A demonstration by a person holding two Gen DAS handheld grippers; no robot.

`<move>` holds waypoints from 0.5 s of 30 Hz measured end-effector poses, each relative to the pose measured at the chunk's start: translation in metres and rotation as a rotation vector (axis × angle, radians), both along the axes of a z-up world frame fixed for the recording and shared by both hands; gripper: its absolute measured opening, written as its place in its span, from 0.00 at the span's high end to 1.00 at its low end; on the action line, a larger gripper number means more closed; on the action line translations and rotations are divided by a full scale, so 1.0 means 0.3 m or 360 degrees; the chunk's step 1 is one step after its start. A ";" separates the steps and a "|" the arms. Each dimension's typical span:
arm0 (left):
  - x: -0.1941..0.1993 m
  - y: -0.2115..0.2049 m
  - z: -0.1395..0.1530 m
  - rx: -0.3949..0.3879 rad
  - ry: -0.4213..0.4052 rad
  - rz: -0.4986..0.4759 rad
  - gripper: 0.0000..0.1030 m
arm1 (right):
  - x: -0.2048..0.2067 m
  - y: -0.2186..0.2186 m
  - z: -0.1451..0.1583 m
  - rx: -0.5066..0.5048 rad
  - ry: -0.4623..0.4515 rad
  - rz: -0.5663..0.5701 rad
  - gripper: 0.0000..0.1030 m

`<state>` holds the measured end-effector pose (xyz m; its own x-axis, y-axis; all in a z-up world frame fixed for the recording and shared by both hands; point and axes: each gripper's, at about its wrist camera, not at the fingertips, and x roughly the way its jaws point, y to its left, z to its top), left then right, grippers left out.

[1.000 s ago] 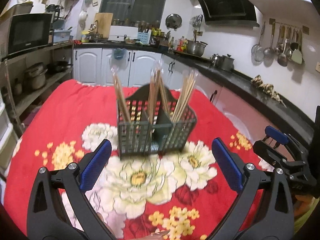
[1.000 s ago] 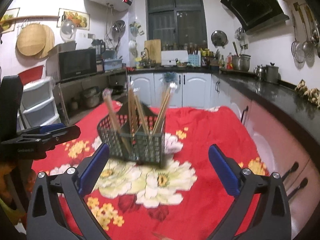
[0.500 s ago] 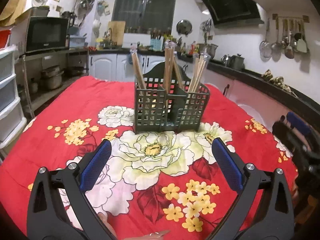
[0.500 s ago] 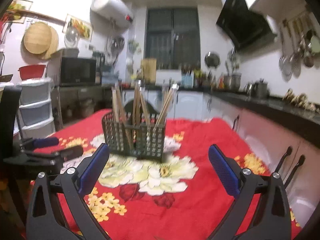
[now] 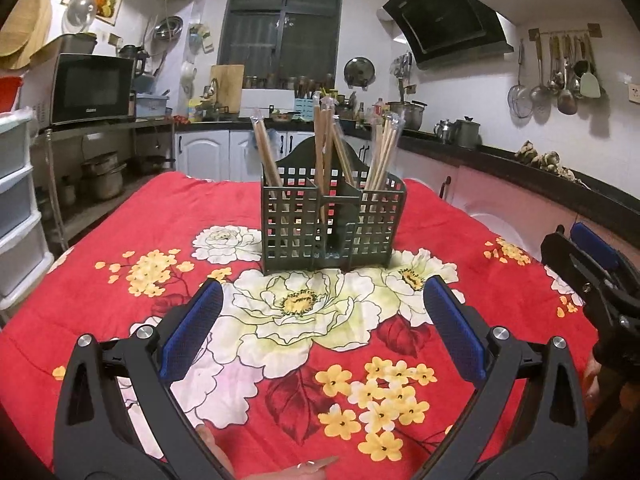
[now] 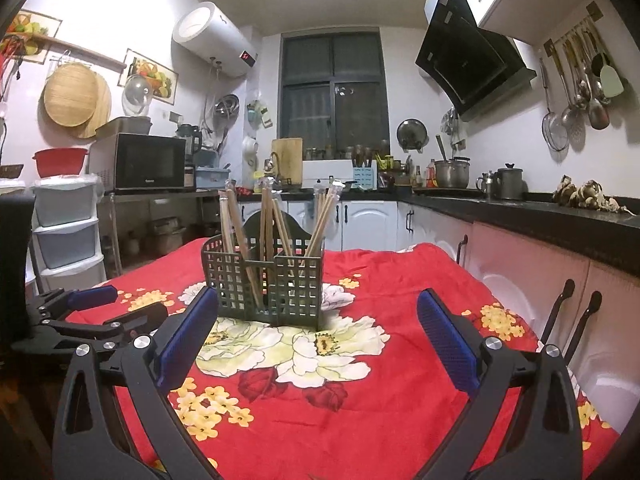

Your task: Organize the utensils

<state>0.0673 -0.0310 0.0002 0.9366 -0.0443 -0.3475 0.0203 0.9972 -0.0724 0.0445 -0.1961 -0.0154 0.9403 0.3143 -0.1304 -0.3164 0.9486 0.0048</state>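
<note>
Table under a red floral cloth [image 5: 120,248] fills the near and middle ground in both views; kitchen counter [image 5: 540,172] runs along the right, white cabinets [image 6: 368,224] at the far wall, microwave [image 5: 94,88] on a shelf far left

Dark green lattice utensil caddy [image 5: 332,224] stands upright on the cloth, roughly centre of the table, on the white flower print. Three compartments visible from the left wrist view: left, middle, right, with a taller arched back panel behind

Chopsticks [image 5: 324,148] in clear sleeves stand in all three compartments, leaning: left bundle tilts left, middle bundle fans out, right bundle tilts right. Exact count per compartment can't be read

Left gripper [image 5: 320,328]: jaws spread wide, blue pads well apart, nothing between them, only cloth below. It sits on the near side of the caddy, apart from it. Fingertips of the holder's hand [image 5: 316,466] show at the bottom edge

Right gripper [image 6: 316,340]: jaws also spread wide, nothing held, near side of the caddy and slightly to its right, not touching it. In this view the left gripper shows at the left edge, low over the table edge

Hanging ladles and strainers [image 6: 580,92] on the right wall
</note>
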 end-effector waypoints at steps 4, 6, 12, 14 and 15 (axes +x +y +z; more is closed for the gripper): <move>0.003 0.001 0.000 -0.0009 -0.0001 -0.0003 0.10 | 0.003 0.002 -0.002 0.0002 0.0001 0.0000 0.06; 0.003 0.000 0.001 -0.0009 0.0000 -0.0001 0.10 | -0.001 0.002 -0.002 0.0002 -0.0004 -0.0007 0.06; 0.004 0.000 0.001 -0.0007 -0.0001 -0.0001 0.10 | 0.001 0.003 -0.004 0.0006 -0.0007 -0.0004 0.06; 0.002 0.002 0.000 -0.0007 -0.0001 -0.0001 0.10 | 0.000 0.001 -0.005 0.0007 -0.0005 -0.0003 0.06; 0.003 0.003 0.000 -0.0009 -0.0001 -0.0001 0.10 | 0.000 0.000 -0.004 0.0006 -0.0007 -0.0004 0.06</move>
